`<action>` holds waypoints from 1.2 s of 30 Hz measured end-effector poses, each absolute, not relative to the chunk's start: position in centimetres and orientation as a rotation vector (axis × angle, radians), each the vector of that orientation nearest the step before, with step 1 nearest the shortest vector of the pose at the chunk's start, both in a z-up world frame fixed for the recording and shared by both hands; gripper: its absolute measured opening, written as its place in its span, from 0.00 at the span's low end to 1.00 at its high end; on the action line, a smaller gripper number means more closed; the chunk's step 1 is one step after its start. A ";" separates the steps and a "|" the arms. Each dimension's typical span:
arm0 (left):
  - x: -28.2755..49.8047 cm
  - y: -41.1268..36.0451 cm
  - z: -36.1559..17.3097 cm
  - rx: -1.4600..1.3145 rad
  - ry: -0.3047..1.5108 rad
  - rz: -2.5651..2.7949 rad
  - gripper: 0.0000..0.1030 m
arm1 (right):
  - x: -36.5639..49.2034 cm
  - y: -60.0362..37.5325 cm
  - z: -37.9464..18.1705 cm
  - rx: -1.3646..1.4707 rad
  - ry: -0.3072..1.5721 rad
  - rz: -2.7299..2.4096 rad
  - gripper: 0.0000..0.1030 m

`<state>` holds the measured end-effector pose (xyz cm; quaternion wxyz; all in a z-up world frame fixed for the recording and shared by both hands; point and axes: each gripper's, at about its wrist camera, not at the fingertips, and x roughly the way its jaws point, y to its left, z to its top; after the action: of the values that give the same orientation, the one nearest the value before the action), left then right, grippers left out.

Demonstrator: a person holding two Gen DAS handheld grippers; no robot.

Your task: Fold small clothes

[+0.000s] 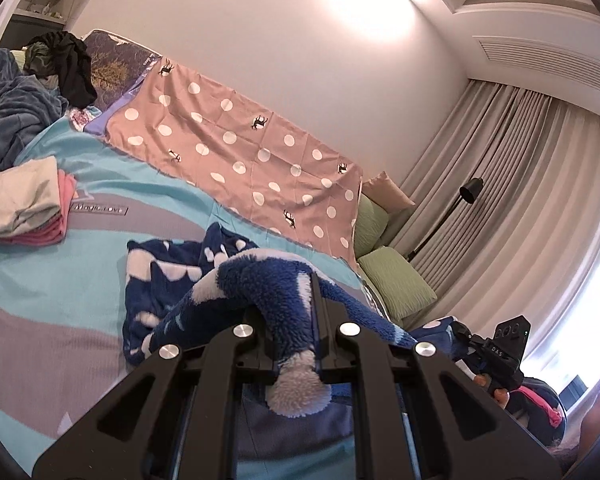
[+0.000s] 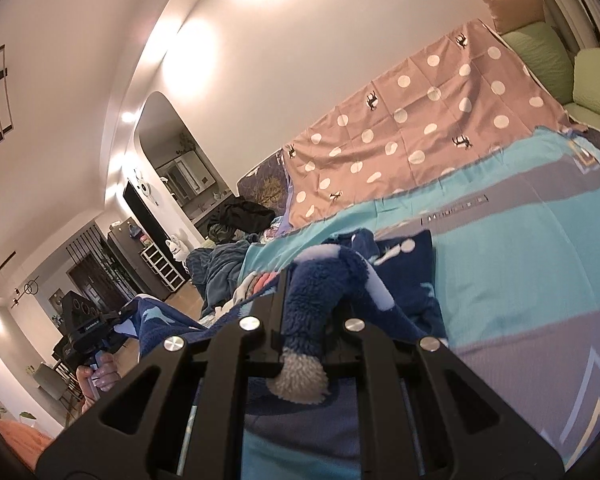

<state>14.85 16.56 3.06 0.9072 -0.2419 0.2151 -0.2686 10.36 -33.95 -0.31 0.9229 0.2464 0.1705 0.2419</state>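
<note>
2 tools hold my fuzzy blue garment: left tool (image 1: pixel 298 320) and right tool (image 2: pixel 300 312) are each clamped on an edge. Its rest lies on the bed (image 1: pixel 52 300) ahead. I should lift evenly, then lay it flat.

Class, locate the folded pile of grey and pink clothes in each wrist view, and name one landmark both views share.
Left wrist: the folded pile lies at the left edge, on the teal bedspread.
Right wrist: mostly hidden; only a pink and pale sliver shows above the left finger, probably the pile.
Shared landmark: the pink polka-dot sheet along the wall.
</note>
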 end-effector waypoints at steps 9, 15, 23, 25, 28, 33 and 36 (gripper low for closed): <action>19.6 16.8 4.1 -0.521 0.428 -0.514 0.11 | 15.7 -34.1 1.2 0.504 0.341 0.468 0.11; 23.7 16.4 4.0 -0.518 0.433 -0.478 0.11 | 20.6 -33.3 1.7 0.461 0.363 0.447 0.11; 28.5 15.2 3.2 -0.457 0.453 -0.422 0.11 | 27.6 -32.4 0.9 0.423 0.411 0.411 0.11; 29.6 15.1 3.0 -0.448 0.462 -0.414 0.11 | 29.1 -32.3 0.6 0.419 0.423 0.406 0.11; 31.6 15.0 2.7 -0.435 0.466 -0.399 0.11 | 31.3 -31.9 0.1 0.403 0.435 0.391 0.11; 35.1 15.0 1.1 -0.435 0.493 -0.368 0.11 | 34.9 -31.3 -1.0 0.381 0.463 0.355 0.11; 37.3 14.9 -0.1 -0.436 0.515 -0.348 0.11 | 37.5 -30.9 -2.1 0.369 0.498 0.327 0.11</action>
<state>37.27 14.93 -0.15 0.9288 -0.2129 0.2512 -0.1700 37.51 -30.93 -2.14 0.9393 0.1807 0.2437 0.1602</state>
